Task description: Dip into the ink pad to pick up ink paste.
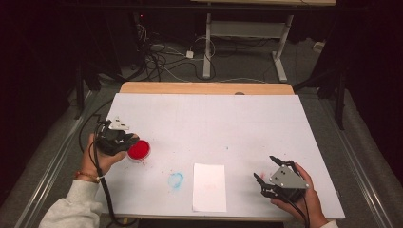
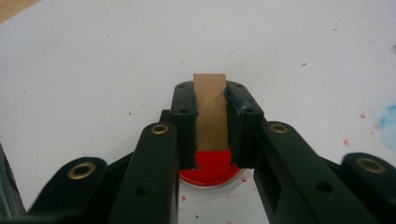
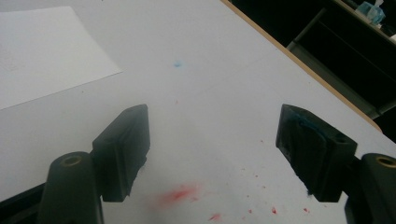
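While the left gripper [image 1: 124, 140] has its jaws clamped on a small wooden block [image 2: 210, 112], the block's lower end sits right over the dish of red paint [image 1: 139, 149] near the left edge of the white table [image 1: 228, 123], and from the left gripper view it looks dipped in or hanging just above the red; I cannot tell which. So the loading of the stamp seems done or nearly so, judging by how the wood meets the paint. What looks left is the printing itself: the sheet of white paper [image 1: 209, 187] lies at the front of the table, well apart from the dish, and appears all but unmarked, with at most a faint pinkish trace on it. A blue smudge [image 1: 176, 180] sits just beside the paper. The right gripper [image 1: 271, 173] rests near the paper's right side with its jaws spread wide and nothing between them, perhaps ready to steady the sheet.
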